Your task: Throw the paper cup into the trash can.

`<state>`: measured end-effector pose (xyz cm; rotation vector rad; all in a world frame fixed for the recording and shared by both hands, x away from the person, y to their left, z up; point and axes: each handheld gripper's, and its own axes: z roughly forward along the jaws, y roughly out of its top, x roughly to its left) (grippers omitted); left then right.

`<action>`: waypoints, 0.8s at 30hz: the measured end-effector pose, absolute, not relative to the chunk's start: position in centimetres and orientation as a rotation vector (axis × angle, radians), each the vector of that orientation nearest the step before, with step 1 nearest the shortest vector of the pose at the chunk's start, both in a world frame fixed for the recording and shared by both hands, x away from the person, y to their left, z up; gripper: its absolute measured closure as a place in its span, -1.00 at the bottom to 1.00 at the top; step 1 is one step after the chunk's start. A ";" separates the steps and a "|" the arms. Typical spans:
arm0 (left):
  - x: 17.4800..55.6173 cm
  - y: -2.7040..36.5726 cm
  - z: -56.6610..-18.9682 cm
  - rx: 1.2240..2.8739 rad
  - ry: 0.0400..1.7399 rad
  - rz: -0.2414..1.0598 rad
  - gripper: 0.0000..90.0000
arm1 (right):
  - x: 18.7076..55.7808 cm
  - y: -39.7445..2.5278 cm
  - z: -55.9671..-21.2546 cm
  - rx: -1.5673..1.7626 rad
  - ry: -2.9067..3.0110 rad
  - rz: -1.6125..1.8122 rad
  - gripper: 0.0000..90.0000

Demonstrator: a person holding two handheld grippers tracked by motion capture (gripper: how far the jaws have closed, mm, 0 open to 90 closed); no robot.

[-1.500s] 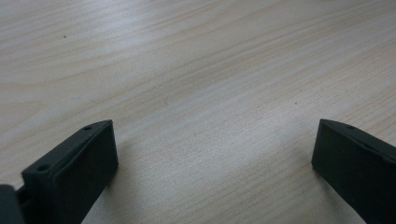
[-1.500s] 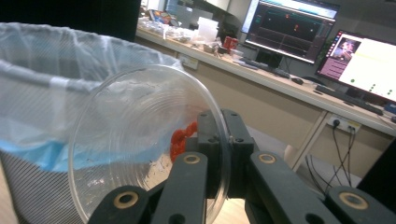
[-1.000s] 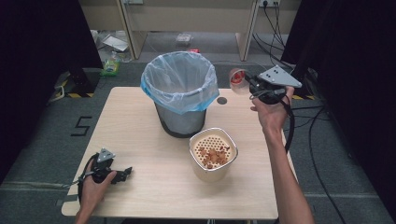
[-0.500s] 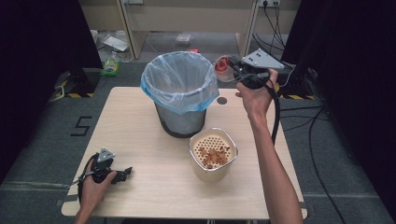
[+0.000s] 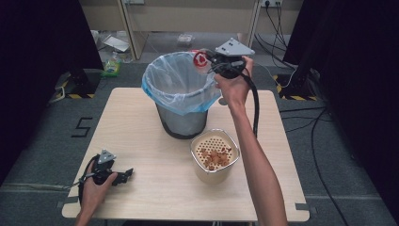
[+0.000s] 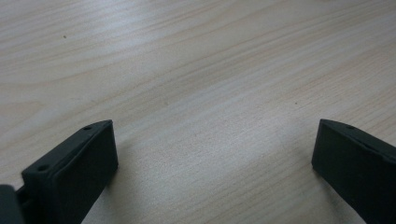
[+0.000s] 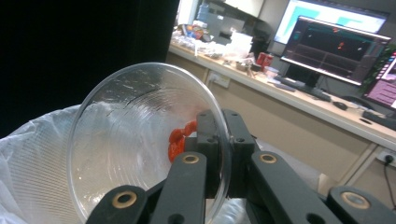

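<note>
My right gripper [image 5: 210,60] is shut on the rim of a clear bowl [image 5: 201,58], which it holds tilted on its side above the far right rim of the bin [image 5: 181,89]. The bin is grey with a pale blue liner. In the right gripper view, red pieces [image 7: 180,140] cling inside the bowl [image 7: 135,140] close to the jaws of my right gripper [image 7: 218,121], with the liner [image 7: 32,158] below. My left gripper [image 5: 123,175] rests at the table's near left corner. It [image 6: 215,154] stands open over bare wood [image 6: 196,70].
A beige container [image 5: 215,155] with a perforated insert and orange-red scraps stands on the table [image 5: 141,132] in front of the bin, under my right forearm. Cables and a power strip lie on the floor at the right. Monitors [image 7: 336,46] stand on a desk beyond.
My right gripper has carried the bowl left, from beside the bin's right side to above its rim, tipping it. The left gripper has stayed put.
</note>
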<state>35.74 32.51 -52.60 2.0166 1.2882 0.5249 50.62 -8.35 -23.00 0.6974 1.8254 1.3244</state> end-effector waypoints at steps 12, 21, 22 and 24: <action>35.7 32.5 -52.6 2.017 1.288 0.525 -1.00 | 53.0 -3.8 -25.7 0.765 1.944 1.315 0.70; 35.7 32.5 -52.6 2.018 1.287 0.525 -1.00 | 53.1 -3.5 -25.9 0.828 1.943 1.313 0.30; 35.7 32.5 -52.6 2.017 1.287 0.525 -1.00 | 53.0 -3.8 -25.7 0.827 1.942 1.313 0.28; 35.7 32.5 -52.6 2.018 1.286 0.524 -1.00 | 52.6 -4.5 -25.4 0.839 1.935 1.306 0.23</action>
